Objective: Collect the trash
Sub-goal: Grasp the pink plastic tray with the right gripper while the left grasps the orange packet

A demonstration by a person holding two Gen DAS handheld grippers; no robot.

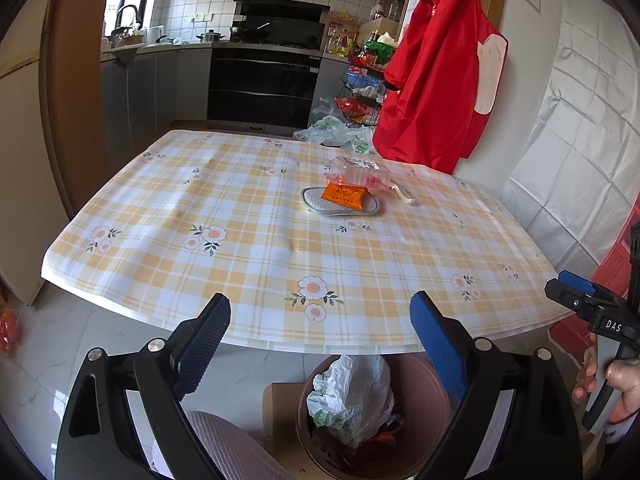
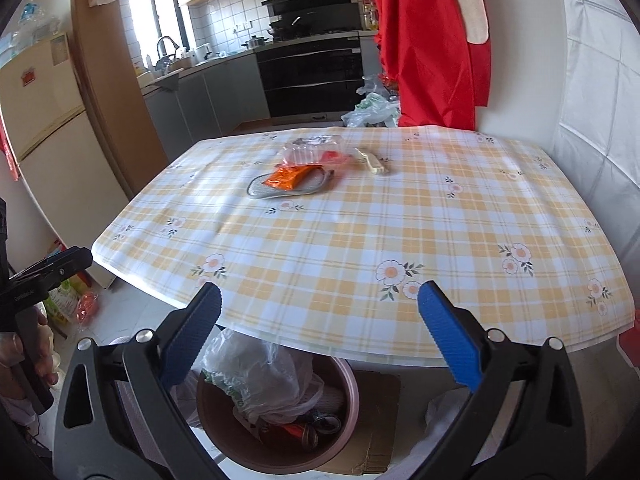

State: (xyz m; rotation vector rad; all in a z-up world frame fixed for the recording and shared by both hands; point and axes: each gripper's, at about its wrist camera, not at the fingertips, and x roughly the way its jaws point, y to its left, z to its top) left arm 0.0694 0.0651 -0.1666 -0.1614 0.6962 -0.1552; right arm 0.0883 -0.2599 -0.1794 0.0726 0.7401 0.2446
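Observation:
An orange packet (image 1: pixel 345 194) (image 2: pixel 293 176) lies on a grey oval pad (image 1: pixel 340 205) (image 2: pixel 291 187) at the far middle of the checked table (image 1: pixel 248 216) (image 2: pixel 400 220). Behind it lies a crushed clear plastic bottle (image 1: pixel 358 172) (image 2: pixel 316 149), with a cream strip (image 1: pixel 402 194) (image 2: pixel 373 161) to its right. A brown trash bin (image 1: pixel 372 412) (image 2: pixel 276 404) holding a plastic bag stands on the floor under the near table edge. My left gripper (image 1: pixel 320 320) and right gripper (image 2: pixel 320 304) are both open and empty, above the bin at the near edge.
A red garment (image 1: pixel 440 72) (image 2: pixel 432 40) hangs at the far right. Plastic bags (image 1: pixel 336 132) (image 2: pixel 372 110) lie on the floor beyond the table. A fridge (image 2: pixel 52 128) stands at the left. Flat cardboard (image 2: pixel 380 420) lies under the bin.

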